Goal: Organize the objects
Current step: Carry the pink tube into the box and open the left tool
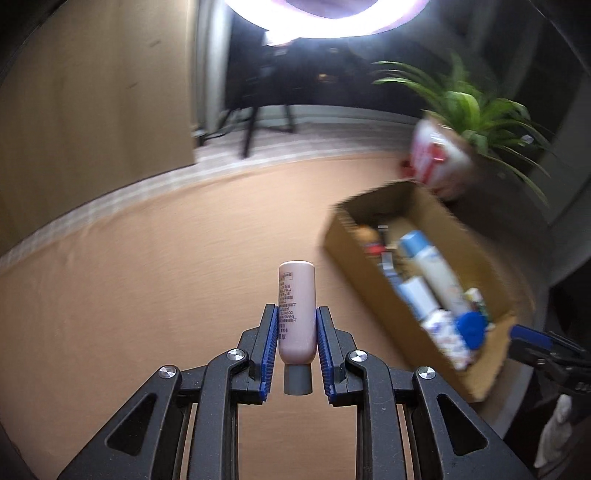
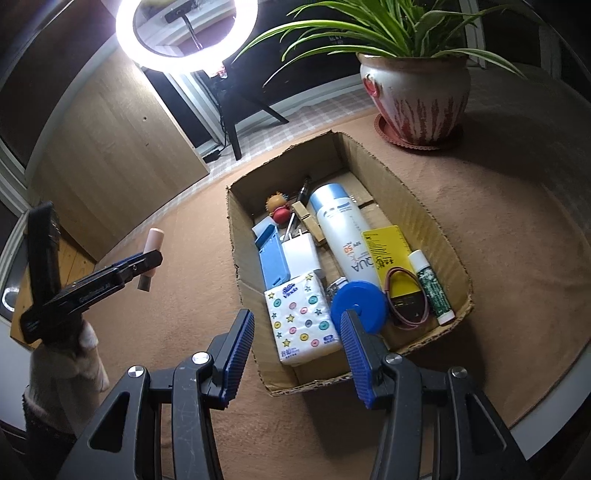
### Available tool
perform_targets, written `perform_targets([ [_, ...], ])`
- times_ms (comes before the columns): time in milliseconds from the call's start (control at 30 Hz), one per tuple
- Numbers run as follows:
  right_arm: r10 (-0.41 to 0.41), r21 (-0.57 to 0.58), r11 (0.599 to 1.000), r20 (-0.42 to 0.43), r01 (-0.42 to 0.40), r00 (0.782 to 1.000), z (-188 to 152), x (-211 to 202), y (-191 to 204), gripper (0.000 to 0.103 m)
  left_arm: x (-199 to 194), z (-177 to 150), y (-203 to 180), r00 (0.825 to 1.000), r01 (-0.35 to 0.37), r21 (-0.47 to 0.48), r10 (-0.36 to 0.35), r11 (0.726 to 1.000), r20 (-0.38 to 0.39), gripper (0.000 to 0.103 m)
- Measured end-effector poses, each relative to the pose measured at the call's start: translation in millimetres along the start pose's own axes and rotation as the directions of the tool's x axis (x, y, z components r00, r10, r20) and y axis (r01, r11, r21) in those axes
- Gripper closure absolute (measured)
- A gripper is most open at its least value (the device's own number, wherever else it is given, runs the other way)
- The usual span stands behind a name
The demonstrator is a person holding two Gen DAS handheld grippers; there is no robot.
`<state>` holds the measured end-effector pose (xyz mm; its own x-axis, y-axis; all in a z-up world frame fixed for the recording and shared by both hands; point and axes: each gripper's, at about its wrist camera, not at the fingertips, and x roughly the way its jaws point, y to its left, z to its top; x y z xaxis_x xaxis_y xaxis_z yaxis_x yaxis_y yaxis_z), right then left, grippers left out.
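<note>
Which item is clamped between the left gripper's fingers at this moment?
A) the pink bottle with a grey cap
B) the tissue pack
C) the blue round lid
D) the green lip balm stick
A: the left gripper is shut on the pink bottle, held out over the tan carpet; the other three lie in the cardboard box.

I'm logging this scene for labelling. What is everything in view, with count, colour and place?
Pink plastic tube: 1, pink with grey cap, held above the mat.
Cardboard box: 1, brown, on the mat.
Sunscreen bottle: 1, white-blue, in box.
Tissue pack: 1, white, in box.
Round blue lid: 1, in box.
Lip balm stick: 1, white-green, in box.
Potted plant: 1, green, behind box.
Ring light: 1, white, background.
Left hand-held gripper: gripping tube.
Right hand-held gripper: open.
</note>
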<state>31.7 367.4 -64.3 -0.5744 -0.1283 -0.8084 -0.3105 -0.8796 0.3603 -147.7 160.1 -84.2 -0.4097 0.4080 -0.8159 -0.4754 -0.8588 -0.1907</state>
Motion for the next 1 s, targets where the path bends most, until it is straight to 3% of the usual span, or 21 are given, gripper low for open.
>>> perform_targets([
  [233, -0.023, 0.014, 1.000, 0.014, 0.023, 1.000, -5, -8, -14, 0.058, -9, 2, -75, 0.997, 0.079, 0.094, -0.080, 0.992, 0.005, 0.081],
  [400, -0.047, 0.021, 0.999, 0.025, 0.047, 0.999, -9, -15, -24, 0.058, 6, 5, -113, 0.994, 0.110, 0.147, -0.109, 0.983, -0.017, 0.081],
  [933, -0.087, 0.053, 0.995, 0.020, 0.085, 0.996, -15, -20, -49, 0.058, 36, 12, -161, 0.988, 0.150, 0.187, -0.143, 0.971, -0.054, 0.080],
  [967, -0.087, 0.053, 0.995, 0.020, 0.086, 0.996, -15, -20, -49, 0.058, 36, 12, -160, 0.989, 0.148, 0.184, -0.140, 0.972, -0.052, 0.069],
  [1000, -0.087, 0.053, 0.995, 0.018, 0.086, 0.996, -15, -20, -49, 0.057, 36, 13, -159, 0.989, 0.143, 0.180, -0.135, 0.973, -0.056, 0.041],
])
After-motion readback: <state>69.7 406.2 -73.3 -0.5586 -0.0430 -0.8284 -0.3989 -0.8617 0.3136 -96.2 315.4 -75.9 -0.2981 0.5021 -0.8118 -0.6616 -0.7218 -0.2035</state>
